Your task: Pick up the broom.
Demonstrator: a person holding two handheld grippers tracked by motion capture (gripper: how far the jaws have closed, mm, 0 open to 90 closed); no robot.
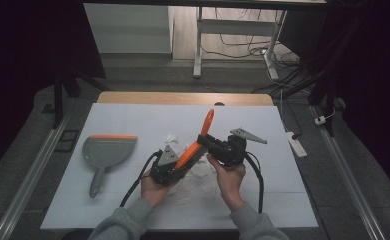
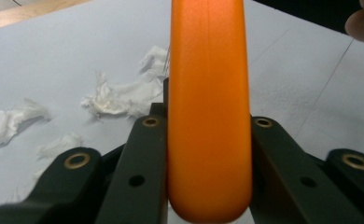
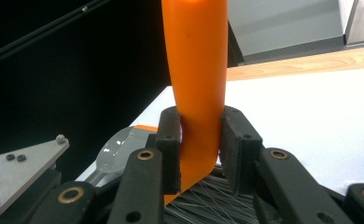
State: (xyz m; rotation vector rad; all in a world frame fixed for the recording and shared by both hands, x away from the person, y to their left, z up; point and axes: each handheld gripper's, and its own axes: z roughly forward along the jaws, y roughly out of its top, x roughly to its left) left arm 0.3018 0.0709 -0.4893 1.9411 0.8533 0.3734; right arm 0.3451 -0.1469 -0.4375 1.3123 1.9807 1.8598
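Now both grippers clamp one orange brush (image 1: 197, 142) above the table (image 1: 133, 120). Nearest, the left gripper (image 2: 209, 140) has its jaws pressed against the handle's flanks; beyond, the right gripper (image 3: 199, 140) pinches the neck just above the bristles (image 3: 203, 198). Stiff, light and probably slick plastic, it seems best gripped mid-handle. Farther off lie paper scraps (image 2: 119, 98) and a grey dustpan (image 1: 105, 150).

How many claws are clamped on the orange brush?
2. The left claw grips the orange brush at its lower handle; the right claw grips it just above the bristles.
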